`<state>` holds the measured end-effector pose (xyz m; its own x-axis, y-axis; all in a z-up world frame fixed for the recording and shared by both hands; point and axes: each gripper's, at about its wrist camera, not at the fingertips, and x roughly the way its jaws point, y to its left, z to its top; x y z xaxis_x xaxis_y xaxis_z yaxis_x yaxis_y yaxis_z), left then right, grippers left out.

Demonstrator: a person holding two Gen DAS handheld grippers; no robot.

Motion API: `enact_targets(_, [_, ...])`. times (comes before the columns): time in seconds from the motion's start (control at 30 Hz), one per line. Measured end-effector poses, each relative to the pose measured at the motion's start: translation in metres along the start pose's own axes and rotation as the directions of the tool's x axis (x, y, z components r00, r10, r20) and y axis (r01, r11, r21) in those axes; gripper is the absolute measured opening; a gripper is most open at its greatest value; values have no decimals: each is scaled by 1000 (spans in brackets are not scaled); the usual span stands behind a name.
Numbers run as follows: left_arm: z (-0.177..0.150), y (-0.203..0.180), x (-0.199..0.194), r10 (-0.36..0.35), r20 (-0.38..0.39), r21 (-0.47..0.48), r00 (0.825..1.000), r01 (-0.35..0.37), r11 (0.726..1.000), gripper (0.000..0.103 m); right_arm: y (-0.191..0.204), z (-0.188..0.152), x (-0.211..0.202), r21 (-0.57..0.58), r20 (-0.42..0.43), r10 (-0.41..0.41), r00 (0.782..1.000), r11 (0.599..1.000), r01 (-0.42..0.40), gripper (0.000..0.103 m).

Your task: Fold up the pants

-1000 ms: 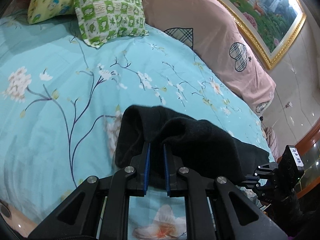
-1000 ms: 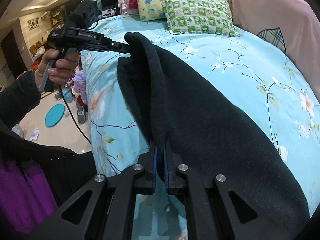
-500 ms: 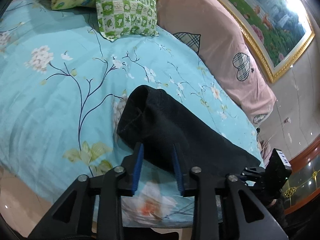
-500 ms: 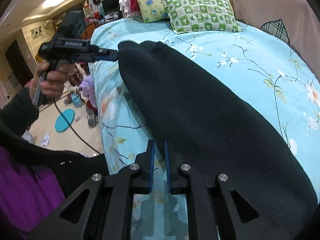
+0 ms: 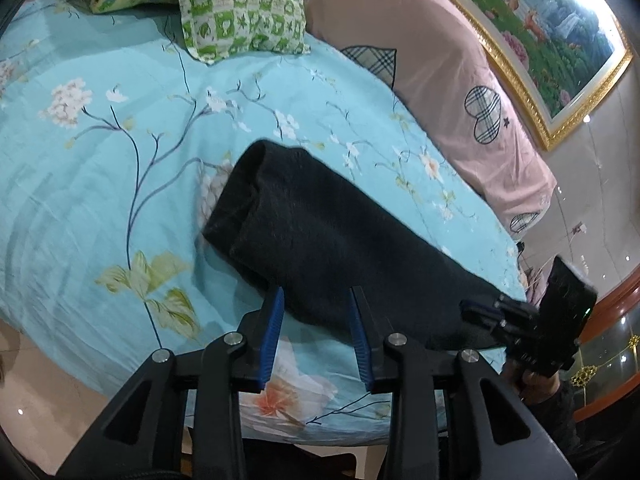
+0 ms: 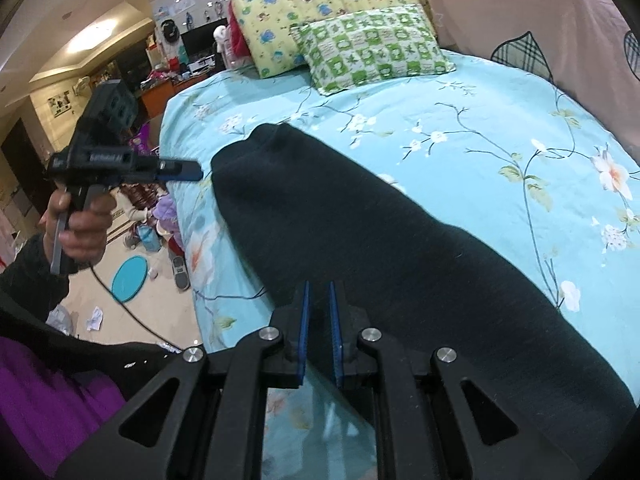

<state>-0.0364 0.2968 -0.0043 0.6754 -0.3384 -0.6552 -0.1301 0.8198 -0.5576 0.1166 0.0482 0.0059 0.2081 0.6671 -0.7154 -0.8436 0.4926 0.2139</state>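
Note:
The black pants (image 5: 320,232) lie folded lengthwise as one long strip along the near edge of the light-blue floral bed (image 5: 100,184). They also show in the right wrist view (image 6: 400,248). My left gripper (image 5: 318,300) is open and empty, its jaws apart just above the strip's near edge. It shows from the side in the right wrist view (image 6: 188,171), just off the strip's far end. My right gripper (image 6: 319,292) has its jaws slightly apart over the strip's near edge, holding nothing. It also shows in the left wrist view (image 5: 476,312), at the strip's other end.
A green checked pillow (image 5: 244,4) and a yellow pillow (image 6: 320,4) lie at the head of the bed. A pink quilt (image 5: 440,56) runs along the far side under a framed picture (image 5: 540,20). The floor (image 6: 132,304) beside the bed holds shoes and clutter.
Both grippers have let go of the pants and opened. The pants dropped flat onto the bed. Both grippers pulled back a little from the fabric.

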Motion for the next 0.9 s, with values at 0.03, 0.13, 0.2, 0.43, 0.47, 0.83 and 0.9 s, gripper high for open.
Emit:
enact_targets(0.03, [-1,0,2,5,-4,-2,1000,-5,1000,33,-2,1,0,4,3,-3,1000,1000,3,11])
enact_targets(0.13, [-3,5,7,29,-6,-19,1000,-29,999,33,-9,5,-3,22,16,-12,1000,1000,12,11])
enact_targets(0.2, [-2,9,10,37,-11,-32,999,-38,999,33,-16,8,-4,41,22,-19,1000,999,18,11])
enact_targets(0.43, [-1,18,19,71,-5,-65,997,-71,995,33,-47,23,1,106,11,-74,997,992,72,12])
enact_targets(0.47, [0,18,20,71,-4,-66,997,-71,995,33,-53,27,3,112,7,-81,997,990,79,13])
enact_targets(0.83, [4,20,30,67,-12,-74,998,-68,995,33,-104,54,49,151,-129,-116,985,979,135,46])
enact_targets(0.9, [3,21,31,62,-15,-74,998,-63,995,33,-113,55,58,161,-170,-90,981,980,118,46])
